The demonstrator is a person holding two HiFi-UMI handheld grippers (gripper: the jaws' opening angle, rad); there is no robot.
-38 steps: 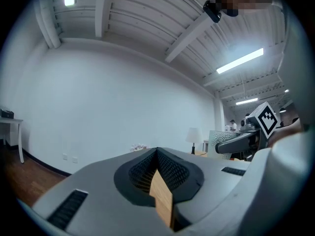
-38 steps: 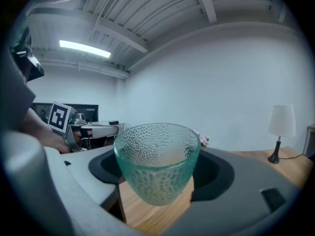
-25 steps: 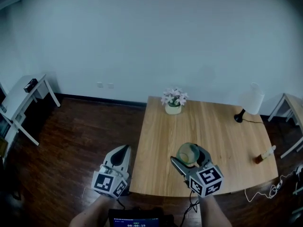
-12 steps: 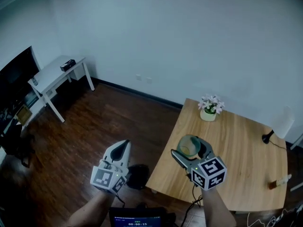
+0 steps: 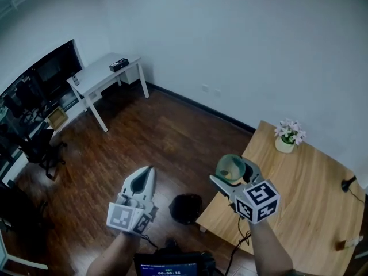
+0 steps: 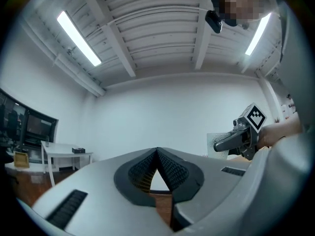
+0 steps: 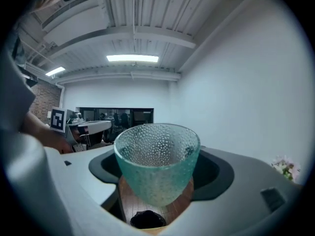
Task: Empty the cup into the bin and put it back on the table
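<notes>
Right gripper (image 5: 234, 168) fingers clamped on a green dimpled cup (image 7: 157, 163), cup upright in the air at the wooden surface's (image 5: 305, 183) edge, black bin (image 5: 186, 207) on the floor nearby, left gripper (image 5: 145, 180) fingers together, empty.

The head view looks steeply down from above both grippers onto the dark wooden floor (image 5: 144, 137) and the light wooden bench (image 5: 313, 180). The view from the left gripper (image 5: 147, 174) faces level across the room and catches the right gripper (image 6: 229, 140) to its right. The right gripper view sits close behind the dimpled green glass cup (image 7: 157, 161), with the round black bin (image 7: 143, 220) below it. The head view shares both.
</notes>
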